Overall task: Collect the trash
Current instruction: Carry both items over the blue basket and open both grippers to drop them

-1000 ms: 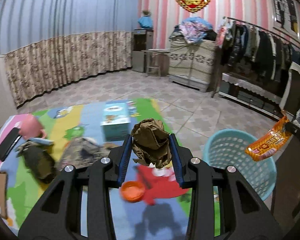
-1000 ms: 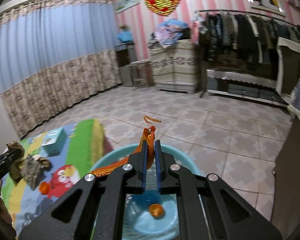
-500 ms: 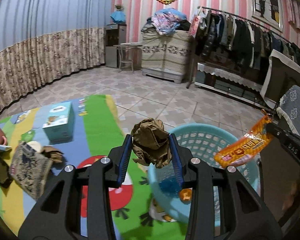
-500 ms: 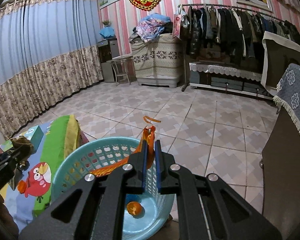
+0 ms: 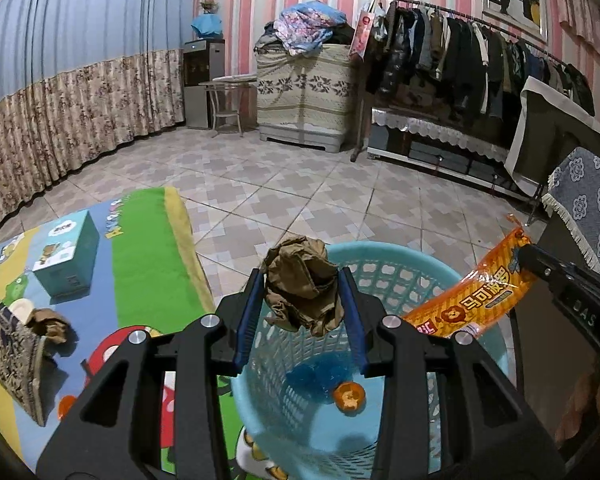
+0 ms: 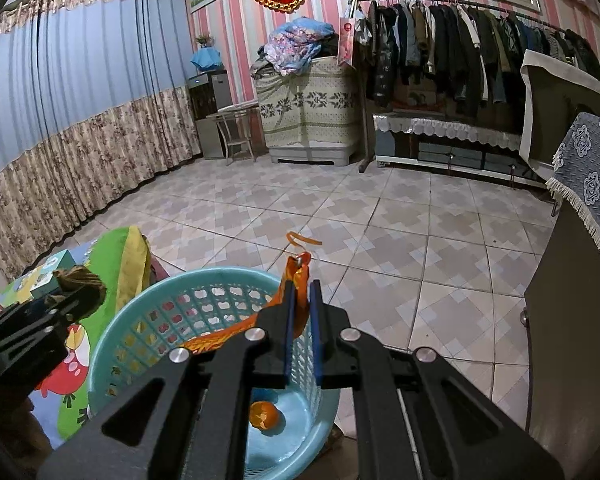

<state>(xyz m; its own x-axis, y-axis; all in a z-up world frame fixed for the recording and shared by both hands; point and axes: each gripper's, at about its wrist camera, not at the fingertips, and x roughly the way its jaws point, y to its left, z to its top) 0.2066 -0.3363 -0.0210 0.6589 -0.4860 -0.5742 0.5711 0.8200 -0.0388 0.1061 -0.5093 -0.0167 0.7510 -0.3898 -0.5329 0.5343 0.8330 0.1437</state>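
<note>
Landmark: the light-blue perforated basket (image 5: 384,258), which stands on the tiled floor (image 6: 380,216) at the edge of the cartoon play mat (image 5: 140,248).

Left gripper (image 5: 302,296): its blue-padded fingers (image 5: 247,316) are clamped on a crumpled wad of brown paper (image 5: 300,288). The wad hangs over the near rim of the basket, above the open interior. In the right wrist view the same gripper (image 6: 74,292) enters from the left of the basket, with the wad (image 6: 78,278) at its tip.

Right gripper (image 6: 300,292): its fingers (image 6: 288,320) are pressed together on an orange snack wrapper (image 6: 296,308). The free length of the wrapper trails down across the basket opening. In the left wrist view the wrapper (image 5: 480,300) extends from that gripper (image 5: 524,258) over the right rim of the basket.

Basket contents: one piece of orange peel (image 5: 349,397) lies on the bottom, beside a dark blue patch whose nature cannot be determined.

On the mat, left of the basket: a teal carton (image 5: 66,256) stands upright, well apart from it. A patterned pouch (image 5: 16,356) lies nearer the camera.
</note>
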